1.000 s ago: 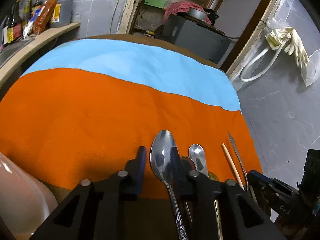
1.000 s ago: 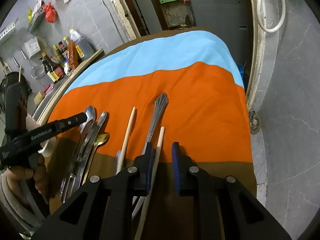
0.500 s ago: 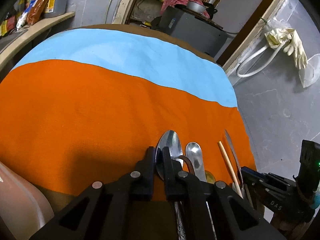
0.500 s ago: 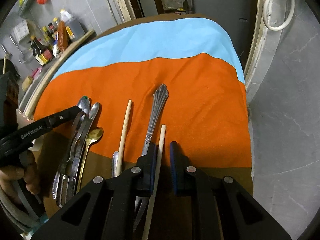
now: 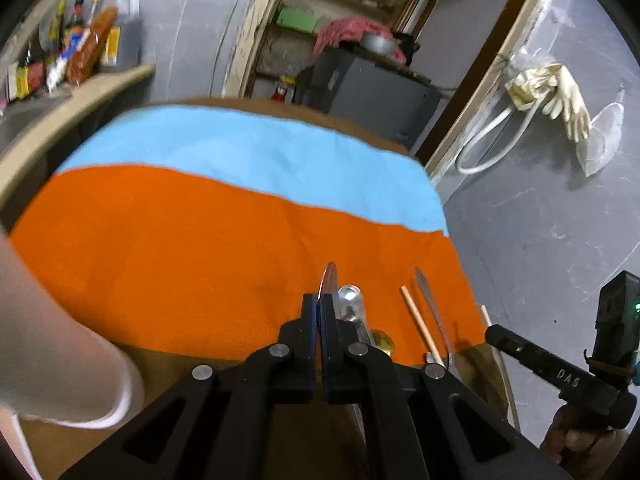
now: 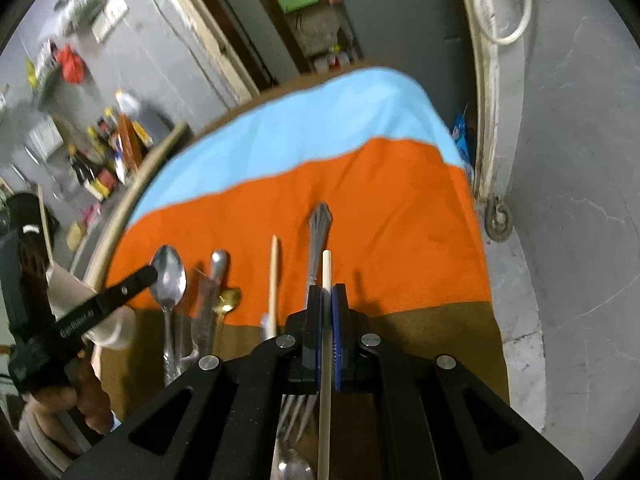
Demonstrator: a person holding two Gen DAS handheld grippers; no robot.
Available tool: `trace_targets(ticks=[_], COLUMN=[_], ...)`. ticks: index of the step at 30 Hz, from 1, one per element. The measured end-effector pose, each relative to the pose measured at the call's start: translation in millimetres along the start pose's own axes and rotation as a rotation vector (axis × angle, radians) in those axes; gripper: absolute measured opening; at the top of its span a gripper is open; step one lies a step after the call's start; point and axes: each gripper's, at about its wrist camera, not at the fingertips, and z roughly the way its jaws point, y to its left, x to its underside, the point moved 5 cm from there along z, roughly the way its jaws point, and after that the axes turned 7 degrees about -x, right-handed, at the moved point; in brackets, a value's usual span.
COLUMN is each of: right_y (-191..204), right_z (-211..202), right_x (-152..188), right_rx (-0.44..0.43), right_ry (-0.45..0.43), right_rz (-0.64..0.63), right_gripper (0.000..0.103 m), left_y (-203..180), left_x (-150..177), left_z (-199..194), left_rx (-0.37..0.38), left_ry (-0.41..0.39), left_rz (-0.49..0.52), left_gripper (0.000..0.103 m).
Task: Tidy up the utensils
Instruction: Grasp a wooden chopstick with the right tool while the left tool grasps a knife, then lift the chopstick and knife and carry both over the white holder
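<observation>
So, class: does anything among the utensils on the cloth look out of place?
Yes. The fork lies reversed, handle pointing away, tines near; the spoons point bowl-end away. The two chopsticks are split: one lying, one gripped.

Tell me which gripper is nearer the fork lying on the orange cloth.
Right. The right gripper, shut on a chopstick, sits directly beside the fork; the left gripper holds a large spoon across the row of utensils.

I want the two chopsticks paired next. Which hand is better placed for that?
Right. The right gripper is shut on a chopstick, and the other chopstick lies just beside it. The left gripper is clamped on a spoon.
</observation>
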Motion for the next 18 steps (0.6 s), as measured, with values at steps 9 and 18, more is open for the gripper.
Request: trace_targets(ticks=[9,18], right_y=[24.5,66.1], right_z=[-40.8,-89.2], right_x=[-9.4,-20.2], right_rx=[-0.059,-0.15], right_ry=[-0.187,-0.438], right_rz=[-0.001,-0.066], right_gripper=[0.004,0.004], left_y=[-5.7,-6.7], left_x=[-8.1,-24.3], left_z=[-41.4,-83.5], left_rx=[0.016,0.016], left_ry=[-0.116,-0.236], left_rz=[0.004,0.055], left_gripper=[0.002,0.002])
